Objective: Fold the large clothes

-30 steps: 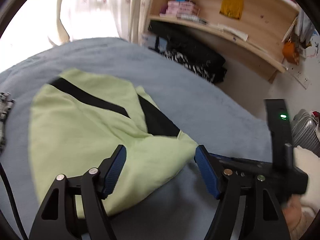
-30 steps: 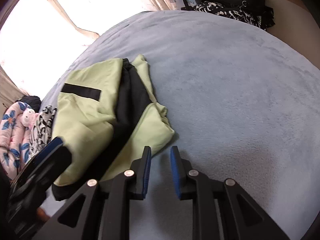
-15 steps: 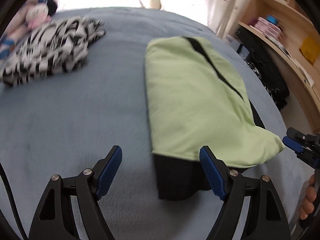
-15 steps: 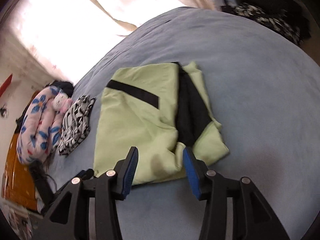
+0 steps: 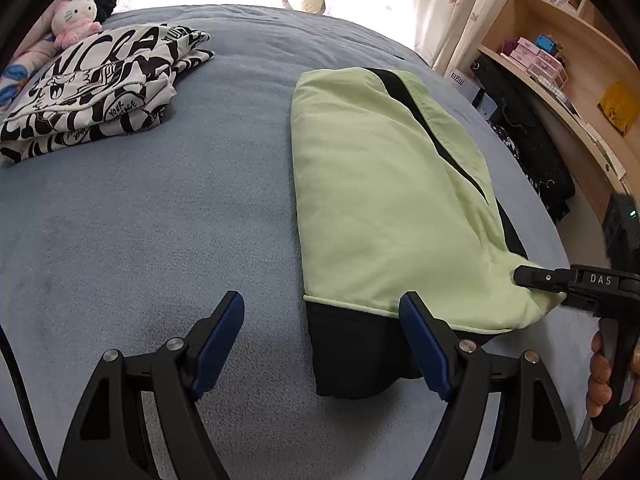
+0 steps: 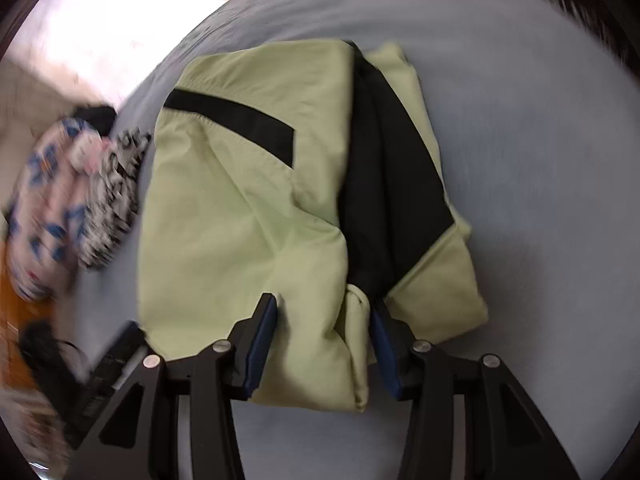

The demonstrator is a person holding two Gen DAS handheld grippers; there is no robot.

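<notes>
Having swung off the jacket (image 5: 384, 200), the left gripper (image 5: 322, 344) is hanging wide and empty just beside its near hem, while the right gripper (image 6: 324, 344) (nearer, jaws just closing) is straddling, perhaps pinching, the near corner, long axis running away from both.

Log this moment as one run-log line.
left gripper: open, at hem | right gripper: jaws closing around corner | light green and black folded garment: on blue-grey fleece bed cover
</notes>
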